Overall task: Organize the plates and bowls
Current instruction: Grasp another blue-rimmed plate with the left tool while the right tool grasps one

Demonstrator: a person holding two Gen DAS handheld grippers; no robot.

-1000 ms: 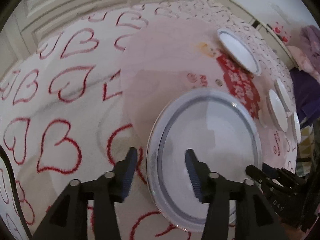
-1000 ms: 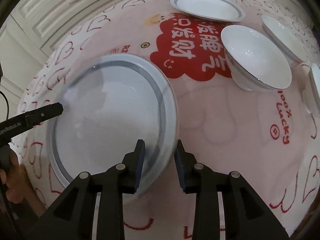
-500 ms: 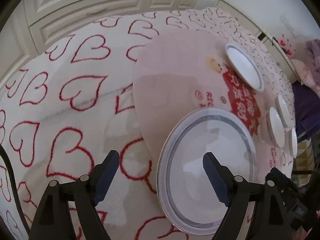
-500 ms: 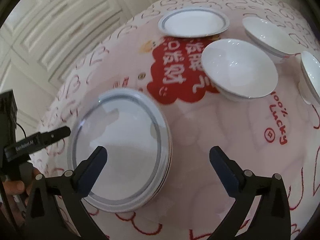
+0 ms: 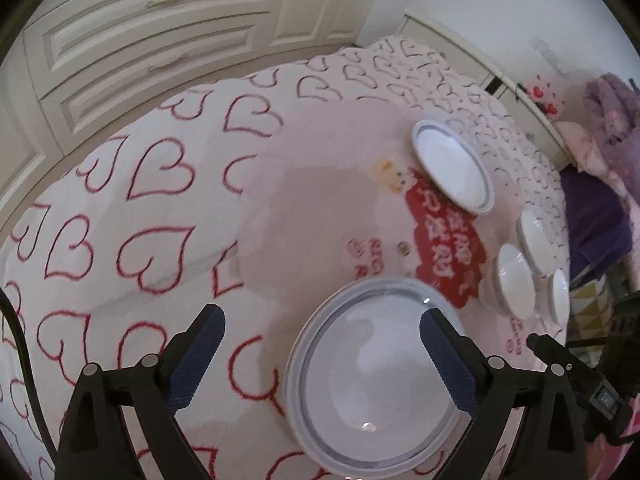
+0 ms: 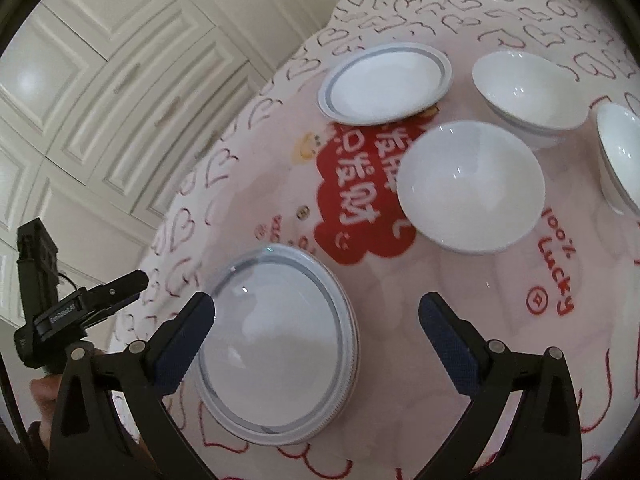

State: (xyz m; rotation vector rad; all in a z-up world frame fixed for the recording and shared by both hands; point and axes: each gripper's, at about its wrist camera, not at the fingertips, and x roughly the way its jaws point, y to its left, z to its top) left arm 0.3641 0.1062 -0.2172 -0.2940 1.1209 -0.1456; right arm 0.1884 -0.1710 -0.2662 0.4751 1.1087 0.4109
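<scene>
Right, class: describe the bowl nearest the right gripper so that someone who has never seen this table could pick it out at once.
Start at the round pink mat on the heart-print cloth and find its red patch with white writing. The bowl sits against that patch's right side, just above the words "100% Lucky". Of the three white bowls it is the only one overlapping the red; the other two stand farther back and right.

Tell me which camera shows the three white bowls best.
The right wrist view: two bowls show whole from above, the third cut by the frame edge. The left wrist view shows the bowls small, edge-on, overlapping at far right.
</scene>
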